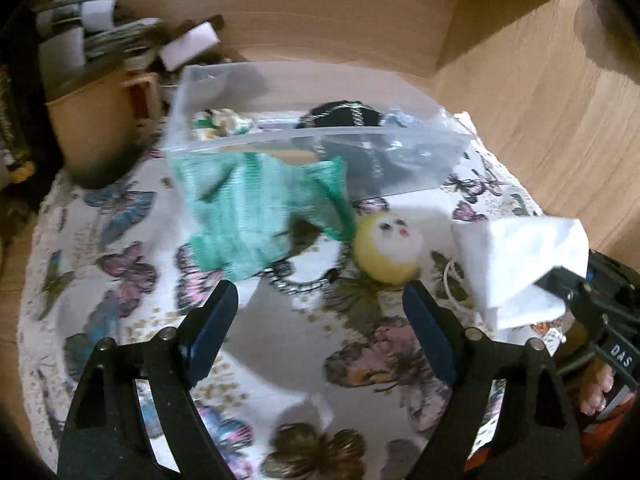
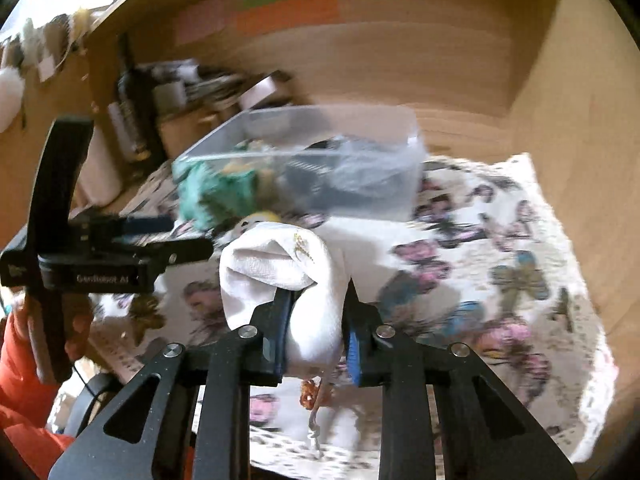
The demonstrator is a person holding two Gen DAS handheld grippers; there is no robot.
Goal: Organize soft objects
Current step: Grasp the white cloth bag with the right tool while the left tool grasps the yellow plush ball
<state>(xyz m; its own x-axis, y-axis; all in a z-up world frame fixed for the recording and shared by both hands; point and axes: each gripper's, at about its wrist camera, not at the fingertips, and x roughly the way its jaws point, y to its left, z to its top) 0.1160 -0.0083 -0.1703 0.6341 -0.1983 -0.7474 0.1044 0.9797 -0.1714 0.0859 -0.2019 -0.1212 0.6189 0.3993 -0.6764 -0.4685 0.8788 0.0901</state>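
My right gripper (image 2: 316,300) is shut on a white folded cloth (image 2: 288,276) and holds it above the butterfly tablecloth (image 2: 500,280); the cloth also shows at the right of the left wrist view (image 1: 520,256). My left gripper (image 1: 320,296) is open and empty, just short of a yellow soft toy (image 1: 386,248) with a white face. A clear plastic box (image 1: 304,136) stands behind it, holding a green knit cloth (image 1: 256,208) that hangs down its front and dark items. The box also shows in the right wrist view (image 2: 320,160).
The tablecloth (image 1: 120,240) covers a round table. A tan container (image 1: 96,120) and stacked papers (image 1: 100,36) sit at the back left. A wooden wall (image 1: 540,120) rises behind and to the right. A dark chain (image 1: 304,280) lies near the toy.
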